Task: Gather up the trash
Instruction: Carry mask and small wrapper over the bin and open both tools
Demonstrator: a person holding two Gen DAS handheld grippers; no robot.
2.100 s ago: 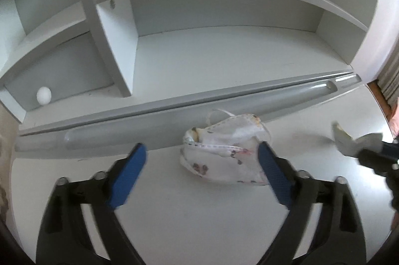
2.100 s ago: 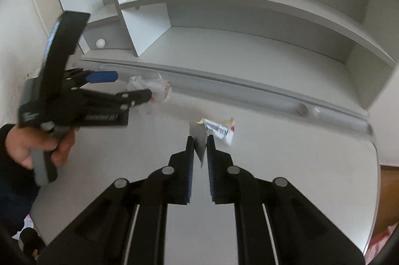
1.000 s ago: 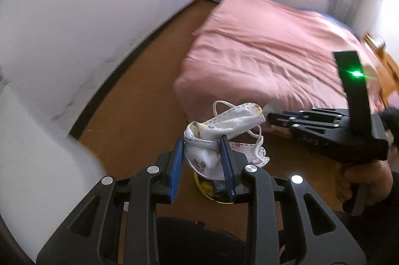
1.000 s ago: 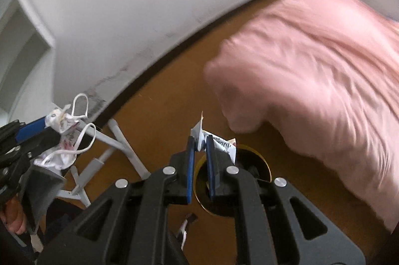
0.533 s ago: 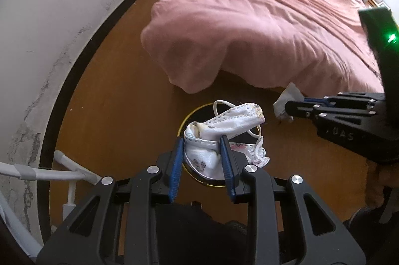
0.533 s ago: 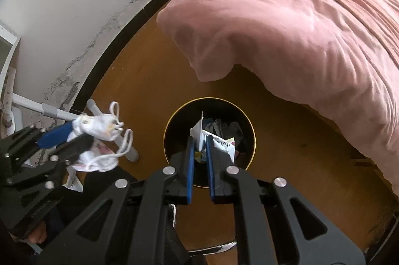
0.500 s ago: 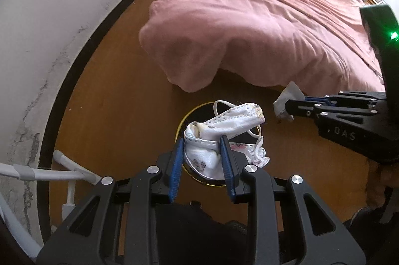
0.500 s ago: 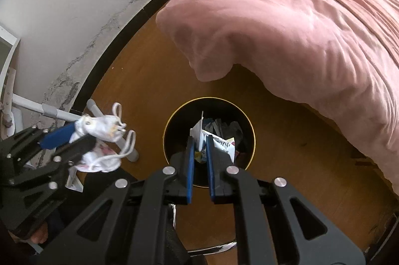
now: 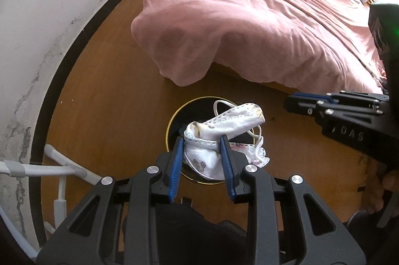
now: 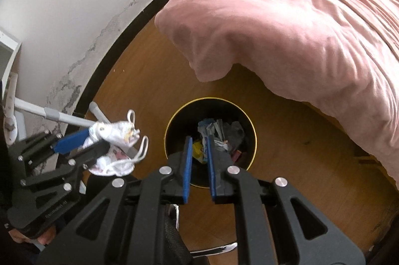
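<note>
Bin [image 9: 172,124] interior mostly behind face mask [image 9: 224,122]

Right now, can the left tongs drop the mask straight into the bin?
Probably yes. The left tongs hold the face mask above the open bin, nothing between. The right tongs, open and empty, also hover over it, off to one side.

Mask [image 9: 224,130]: white, small floral print, yellow-brown stain. Bin [image 10: 172,125]: black, gold rim. Bedcover [image 9: 249,15], upper right: pink. Floor [image 9: 112,95]: orange-brown wood. Gripper pads [image 10: 187,165]: blue.
</note>
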